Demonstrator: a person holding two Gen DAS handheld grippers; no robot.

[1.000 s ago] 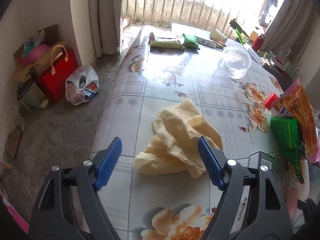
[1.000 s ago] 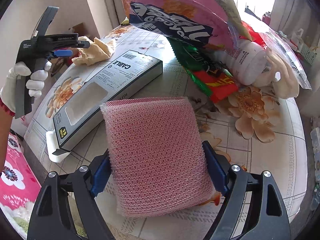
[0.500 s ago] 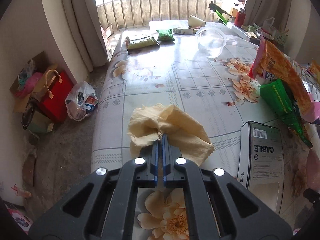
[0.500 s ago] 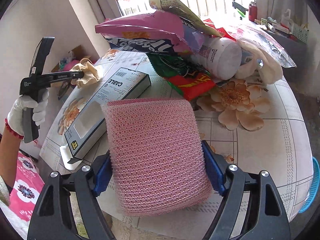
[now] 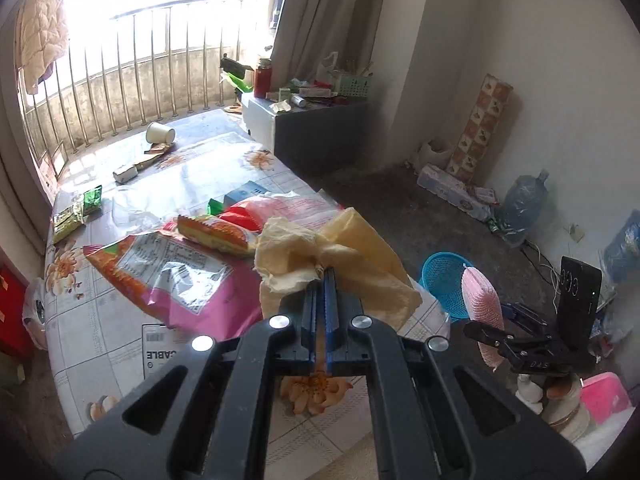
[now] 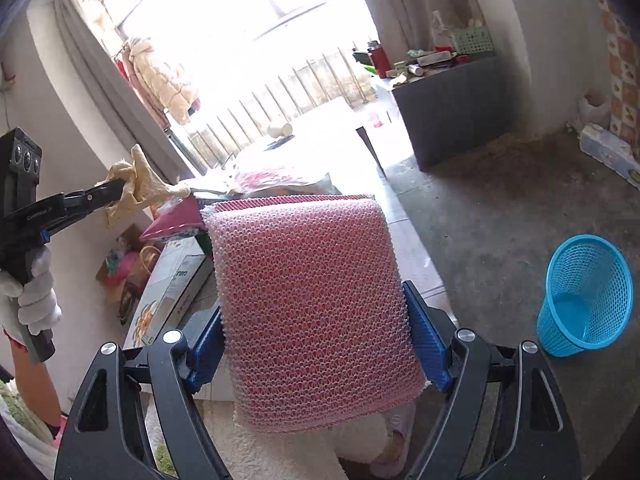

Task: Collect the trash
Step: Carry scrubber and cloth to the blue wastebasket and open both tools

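Note:
My left gripper (image 5: 320,280) is shut on a crumpled yellow paper wad (image 5: 352,256) and holds it in the air over the near end of the table; the right wrist view shows that gripper (image 6: 120,190) with the wad (image 6: 140,184) at the left, in a white-gloved hand (image 6: 34,300). My right gripper (image 6: 314,324) is shut on a pink foam net pad (image 6: 312,304), its blue pads pressing both sides. In the left wrist view the pad (image 5: 482,300) hangs at the right, off the table. A blue mesh wastebasket (image 6: 584,296) stands on the floor, also seen as the basket (image 5: 444,284) beyond the table corner.
The flowered tablecloth (image 5: 100,320) carries snack bags (image 5: 172,276), a cable box (image 5: 160,350), a paper cup (image 5: 159,133) and small wrappers. A dark cabinet (image 5: 320,136) with clutter stands by the window. A water jug (image 5: 524,204) and boxes lie along the right wall.
My left gripper shut on the yellow wad, lifted it off the table and swung right. My right gripper carried the pink pad off the table toward the floor side, bringing the blue basket into view.

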